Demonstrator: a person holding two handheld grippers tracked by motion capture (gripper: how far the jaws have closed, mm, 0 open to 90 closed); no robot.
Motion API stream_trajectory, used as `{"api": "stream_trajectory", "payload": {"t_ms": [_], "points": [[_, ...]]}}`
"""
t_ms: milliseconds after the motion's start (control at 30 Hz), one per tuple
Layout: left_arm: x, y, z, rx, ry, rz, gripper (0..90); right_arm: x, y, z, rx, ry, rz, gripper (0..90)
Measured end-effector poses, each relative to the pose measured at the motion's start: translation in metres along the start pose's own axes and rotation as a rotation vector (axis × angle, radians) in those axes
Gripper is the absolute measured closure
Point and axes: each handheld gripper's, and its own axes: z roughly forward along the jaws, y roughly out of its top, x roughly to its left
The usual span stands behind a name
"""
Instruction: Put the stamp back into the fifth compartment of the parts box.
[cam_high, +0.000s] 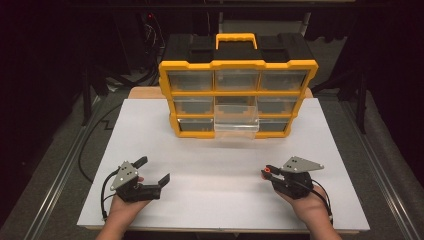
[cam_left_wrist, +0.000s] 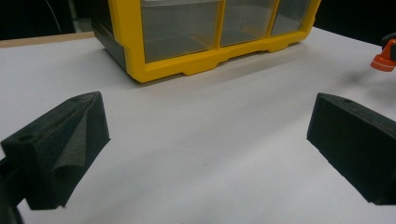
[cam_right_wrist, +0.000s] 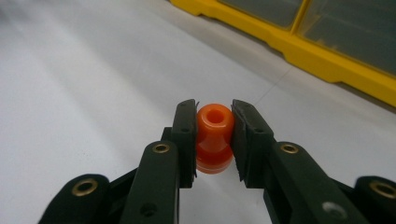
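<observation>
Right gripper view shows your right gripper (cam_right_wrist: 214, 137) pinching a small orange spool-shaped piece (cam_right_wrist: 214, 135) between its jaws, at lower centre of the frame, above the white table sheet (cam_right_wrist: 84, 84). High view puts that piece at lower right and your left gripper (cam_high: 154, 169) at lower left, jaws spread wide with nothing between them. At upper centre, the yellow drawer organizer (cam_high: 237, 97) has one clear drawer (cam_high: 236, 121) pulled out.

dim room, bright white table (cam_high: 150, 130), soft shadows, both gripper views blurry
</observation>
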Motion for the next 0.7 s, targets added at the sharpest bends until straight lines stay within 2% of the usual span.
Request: {"api": "stream_trajectory", "payload": {"t_ms": [233,500,700], "points": [[0.000,0.000,0.000,-0.006,-0.013,0.002,0.3,-0.004,0.008,0.005,0.103,0.029,-0.009,73.5],[0.000,0.000,0.001,0.007,-0.024,0.005,0.3,-0.010,0.019,0.004,0.178,0.050,-0.018,73.5],[-0.001,0.000,0.001,0.013,-0.029,0.014,0.3,-0.013,0.030,0.004,0.245,0.069,-0.050,73.5]]}}
